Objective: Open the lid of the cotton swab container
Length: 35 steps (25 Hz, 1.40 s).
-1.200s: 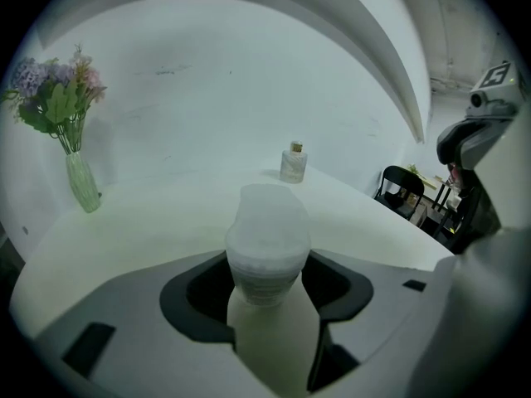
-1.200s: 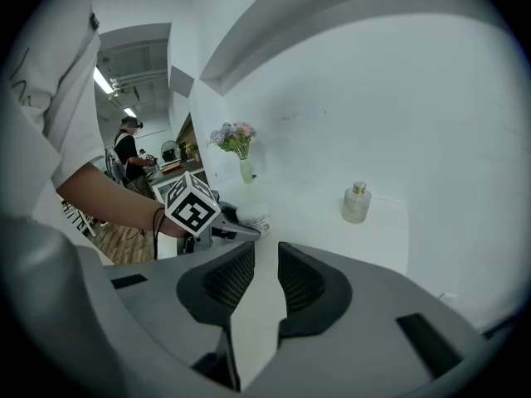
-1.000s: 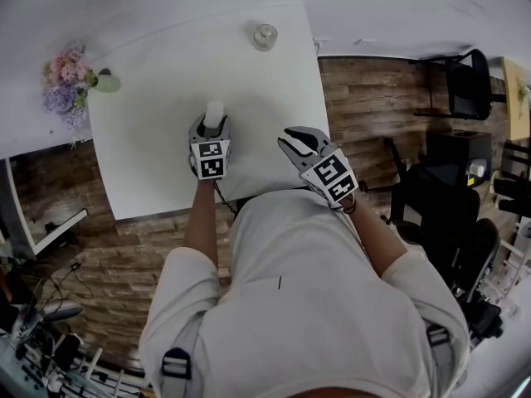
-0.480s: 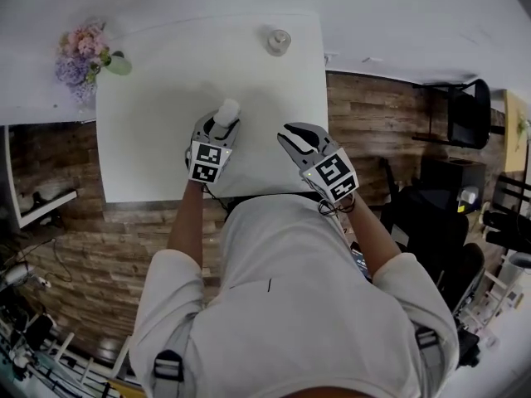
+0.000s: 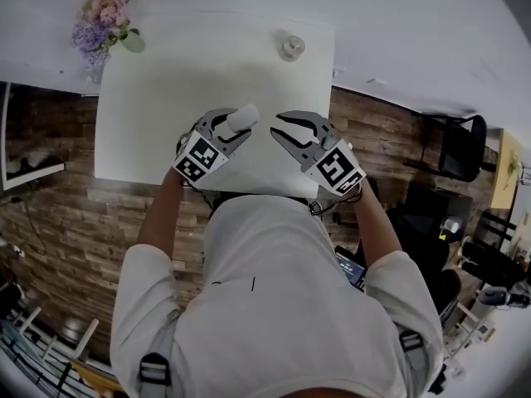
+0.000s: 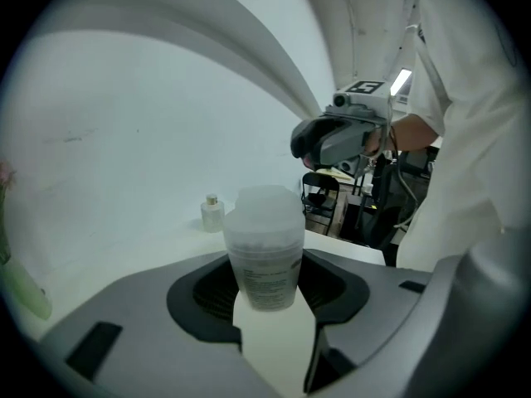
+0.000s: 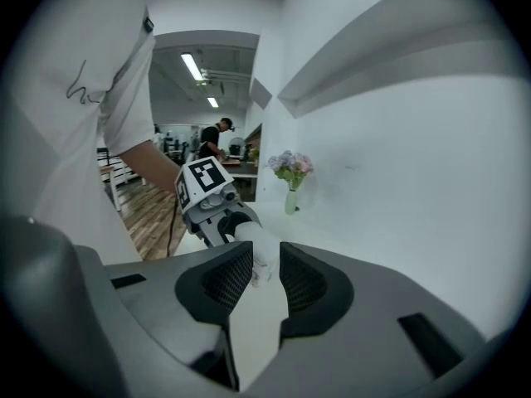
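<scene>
The cotton swab container point(image 5: 243, 118) is a frosted white tub with its lid on. My left gripper point(image 5: 228, 128) is shut on it and holds it tilted toward the right, above the white table point(image 5: 158, 81). In the left gripper view the container point(image 6: 264, 247) stands between the pads, lid end farthest from the camera. My right gripper point(image 5: 277, 128) faces it from the right, a short gap away; its jaws are opening with nothing pressed between them. In the right gripper view the container point(image 7: 259, 243) shows just past the tips of the right gripper point(image 7: 264, 276).
A small glass bottle point(image 5: 291, 46) stands near the table's far right corner. A vase of flowers point(image 5: 104, 21) is at the far left corner. The table's near edge runs just under both grippers. A black chair point(image 5: 461, 143) stands on the wooden floor to the right.
The left gripper has swung the container rightward and tipped it toward the right gripper. The right gripper has moved left, closer to the container.
</scene>
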Available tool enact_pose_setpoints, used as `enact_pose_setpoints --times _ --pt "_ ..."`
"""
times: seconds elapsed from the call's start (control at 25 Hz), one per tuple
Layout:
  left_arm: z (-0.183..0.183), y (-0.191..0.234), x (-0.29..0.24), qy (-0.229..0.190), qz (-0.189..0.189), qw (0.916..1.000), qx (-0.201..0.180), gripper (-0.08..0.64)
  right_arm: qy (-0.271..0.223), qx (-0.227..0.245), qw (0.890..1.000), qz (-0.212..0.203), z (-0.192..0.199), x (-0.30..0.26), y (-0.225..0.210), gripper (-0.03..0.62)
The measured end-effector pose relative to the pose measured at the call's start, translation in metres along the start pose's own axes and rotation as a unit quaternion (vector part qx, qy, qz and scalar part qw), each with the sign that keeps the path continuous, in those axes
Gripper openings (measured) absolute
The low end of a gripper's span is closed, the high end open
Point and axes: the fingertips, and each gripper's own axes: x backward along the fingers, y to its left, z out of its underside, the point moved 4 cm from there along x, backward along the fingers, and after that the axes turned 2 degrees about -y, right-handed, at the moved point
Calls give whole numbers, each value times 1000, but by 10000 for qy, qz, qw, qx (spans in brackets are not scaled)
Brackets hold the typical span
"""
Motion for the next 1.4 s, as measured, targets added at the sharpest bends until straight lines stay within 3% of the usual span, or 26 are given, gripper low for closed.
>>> enact_pose_setpoints --times 0.24,0.36,0.56,0.88,1.4 --pt "-12 -16 5 -130 637 9977 -183 216 163 1010 9891 -1058 -22 -10 15 158" --pt "-19 -24 4 -168 863 9953 -395 216 166 1133 9842 -1351 -25 -16 18 172" --pt "-21 -34 5 -198 1030 9930 -545 216 338 1181 9758 -1809 -18 -25 31 249" --pt "-26 -43 6 -265 1233 9903 -583 216 299 969 9760 -1925 -11 -32 27 256" --pt "-24 -51 3 -183 1302 9886 -740 215 365 721 9712 -2242 -7 -28 32 216"
